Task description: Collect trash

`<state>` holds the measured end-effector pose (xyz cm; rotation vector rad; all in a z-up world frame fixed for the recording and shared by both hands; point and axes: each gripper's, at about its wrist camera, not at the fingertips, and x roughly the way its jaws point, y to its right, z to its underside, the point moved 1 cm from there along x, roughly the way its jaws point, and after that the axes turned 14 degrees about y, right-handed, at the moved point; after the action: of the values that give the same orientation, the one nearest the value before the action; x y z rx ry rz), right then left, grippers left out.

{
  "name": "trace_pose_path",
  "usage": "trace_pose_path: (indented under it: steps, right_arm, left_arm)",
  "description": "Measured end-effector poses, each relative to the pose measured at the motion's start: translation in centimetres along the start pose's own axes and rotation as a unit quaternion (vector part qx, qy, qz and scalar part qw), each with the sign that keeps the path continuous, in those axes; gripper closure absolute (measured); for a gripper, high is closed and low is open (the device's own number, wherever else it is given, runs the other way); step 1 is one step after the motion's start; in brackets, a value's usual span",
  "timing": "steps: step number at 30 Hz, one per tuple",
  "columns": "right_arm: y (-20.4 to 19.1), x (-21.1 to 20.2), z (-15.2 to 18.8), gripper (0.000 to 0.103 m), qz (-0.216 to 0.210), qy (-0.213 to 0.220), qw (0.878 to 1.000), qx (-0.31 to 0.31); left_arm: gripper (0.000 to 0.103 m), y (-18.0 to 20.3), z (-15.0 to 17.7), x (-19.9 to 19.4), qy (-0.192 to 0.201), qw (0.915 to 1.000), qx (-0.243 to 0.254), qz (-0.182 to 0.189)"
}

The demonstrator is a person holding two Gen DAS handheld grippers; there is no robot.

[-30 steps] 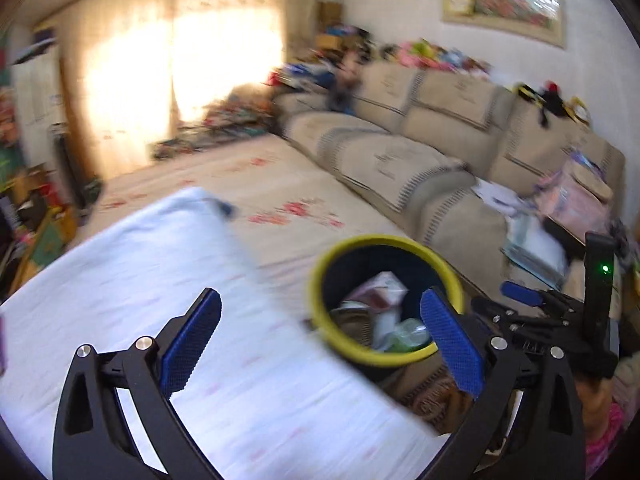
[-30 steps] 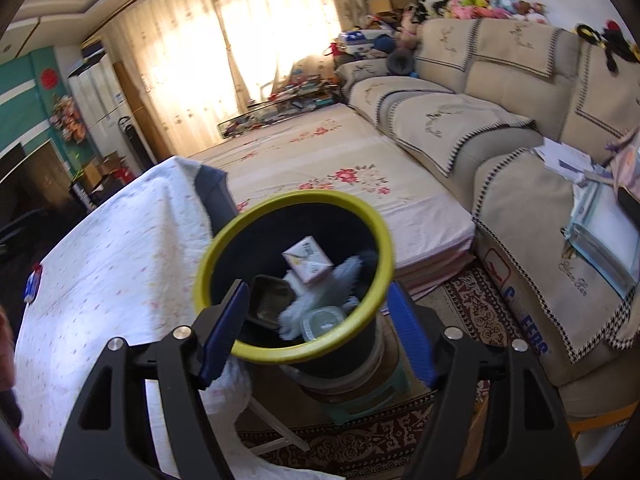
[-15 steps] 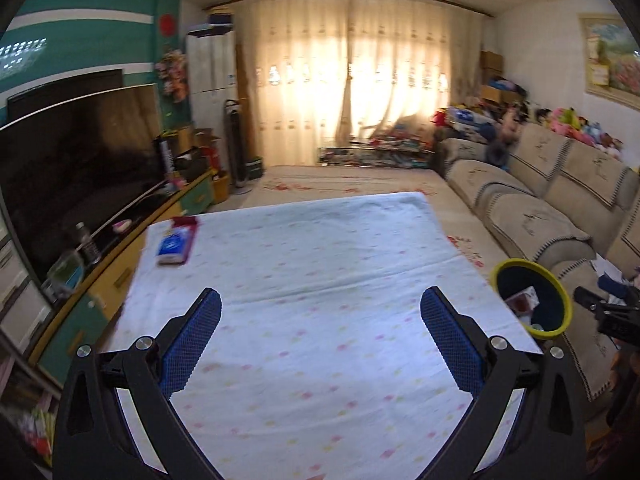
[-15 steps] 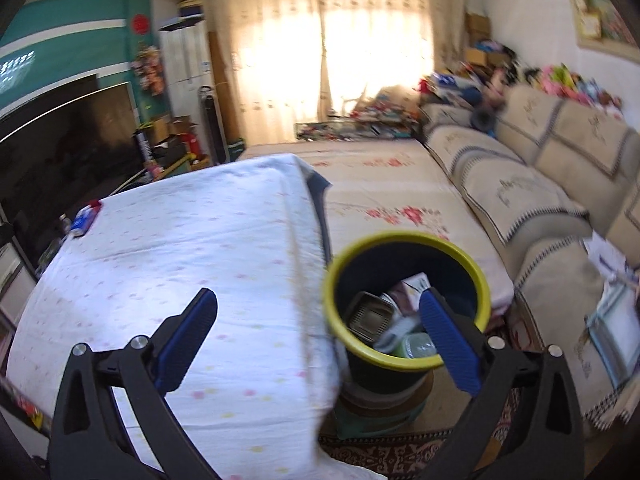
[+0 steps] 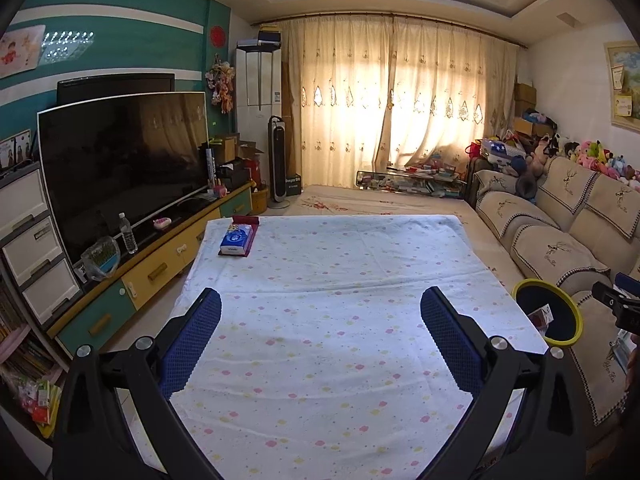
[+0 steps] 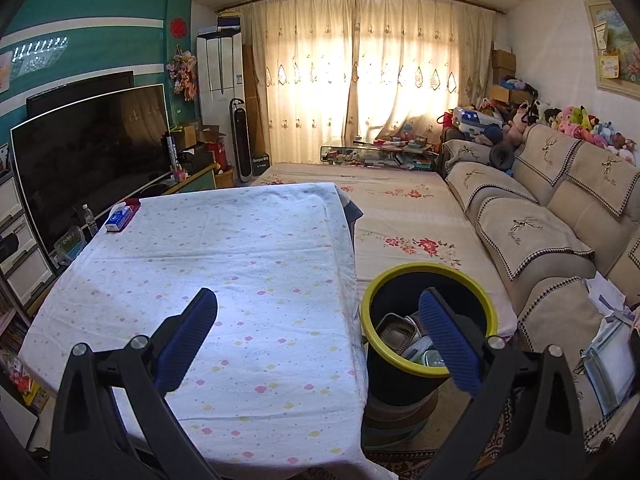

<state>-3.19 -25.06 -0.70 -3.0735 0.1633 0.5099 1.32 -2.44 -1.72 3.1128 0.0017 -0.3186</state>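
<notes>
A black bin with a yellow rim (image 6: 430, 280) stands on the floor by the table's right side, holding a tray, a box and other trash; it also shows small at the right as the bin (image 5: 560, 336). My right gripper (image 6: 318, 338) is open and empty, hovering over the table's right edge with its right finger over the bin. My left gripper (image 5: 320, 338) is open and empty above the table (image 5: 328, 264), which wears a white dotted cloth. A blue tissue pack (image 5: 236, 240) lies at the table's far left corner, also seen as the tissue pack (image 6: 119, 217).
A beige sofa (image 6: 540, 216) runs along the right wall, with papers (image 6: 608, 344) on its near seat. A large TV (image 5: 120, 164) on a low cabinet fills the left side. A floral mat (image 6: 400, 216) lies beyond the table. A tip of the other gripper (image 5: 620, 304) shows at the right.
Both grippers swung left, away from the bin and toward the table. The right jaws widened after dropping a small box into the bin. The left view now faces the table squarely.
</notes>
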Motion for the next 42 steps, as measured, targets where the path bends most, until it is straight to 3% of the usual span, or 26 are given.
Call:
trace_pose_path:
  steps: [42]
  right_arm:
    - [0.1, 1.4, 0.8, 0.007, -0.007, -0.009, 1.0, 0.007]
  left_arm:
    - [0.005, 1.8, -0.3, 1.5, -0.016, 0.9999, 0.003, 0.002]
